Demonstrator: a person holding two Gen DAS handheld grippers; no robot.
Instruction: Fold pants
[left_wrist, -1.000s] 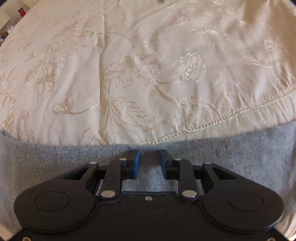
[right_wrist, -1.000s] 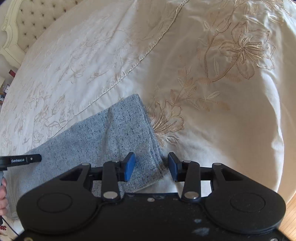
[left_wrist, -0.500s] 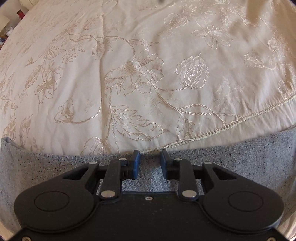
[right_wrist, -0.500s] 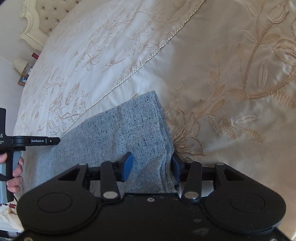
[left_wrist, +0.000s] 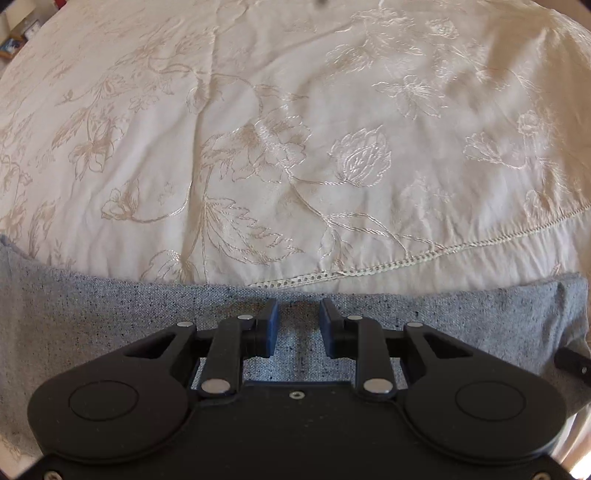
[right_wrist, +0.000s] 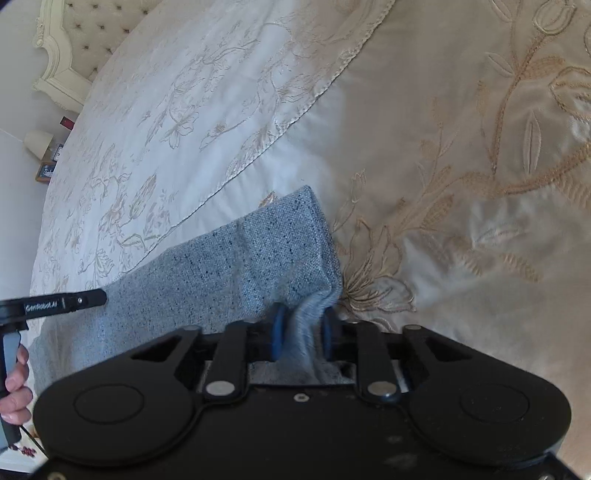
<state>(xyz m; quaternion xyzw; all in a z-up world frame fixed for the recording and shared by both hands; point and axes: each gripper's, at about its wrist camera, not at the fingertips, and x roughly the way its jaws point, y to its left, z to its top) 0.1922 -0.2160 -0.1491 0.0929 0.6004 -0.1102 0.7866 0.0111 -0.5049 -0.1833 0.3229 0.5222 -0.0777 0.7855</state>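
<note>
Grey speckled pants (left_wrist: 110, 325) lie flat across the near edge of the bed in the left wrist view. My left gripper (left_wrist: 298, 321) points down over their far edge, open, with flat cloth showing in the gap between its fingers. In the right wrist view the pants (right_wrist: 258, 258) end in a squared corner. My right gripper (right_wrist: 303, 328) is closing its jaws on that corner. The cloth is bunched into a ridge between the blue pads (right_wrist: 277, 332). The left gripper's body (right_wrist: 55, 302) and the hand (right_wrist: 16, 387) holding it show at the far left.
The pants rest on a cream embroidered bedspread (left_wrist: 295, 147) with a lace seam (left_wrist: 406, 262) just beyond them. A tufted headboard (right_wrist: 74, 44) and a small lamp (right_wrist: 37, 142) stand at the upper left in the right wrist view.
My right gripper came down onto the pants' corner and its jaws closed from wide apart onto the cloth, bunching it. The left gripper stayed over the pants' edge with the same gap.
</note>
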